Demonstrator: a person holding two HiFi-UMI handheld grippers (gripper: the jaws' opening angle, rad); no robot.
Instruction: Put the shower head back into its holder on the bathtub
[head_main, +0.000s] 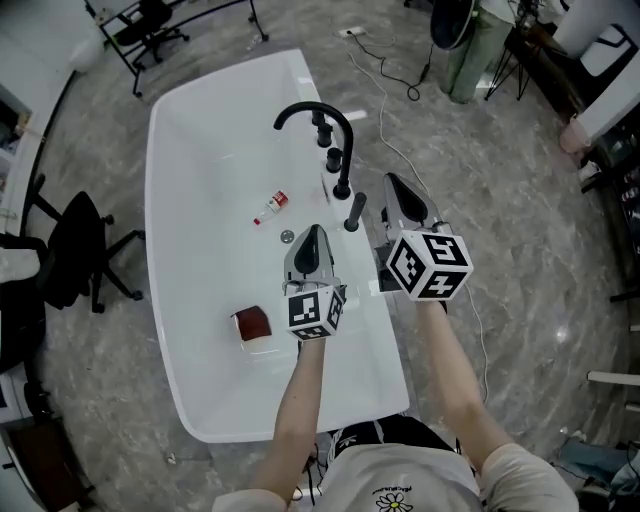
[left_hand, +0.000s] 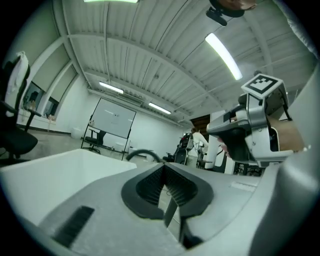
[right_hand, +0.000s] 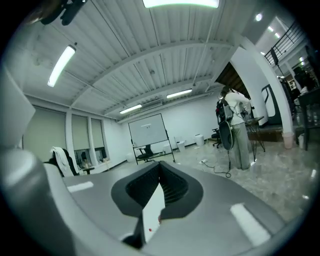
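Head view: left gripper (head_main: 312, 234) and right gripper (head_main: 394, 185) hover with jaws together, empty. I'd open one before reaching the shower head (head_main: 355, 212).

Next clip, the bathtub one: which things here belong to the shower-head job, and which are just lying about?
Job: bathtub; black shower head, standing beside the black faucet; left tongs and right tongs, both shut and empty.
Lying about: red-capped bottle and dark red block, both in the tub; office chair on the floor.
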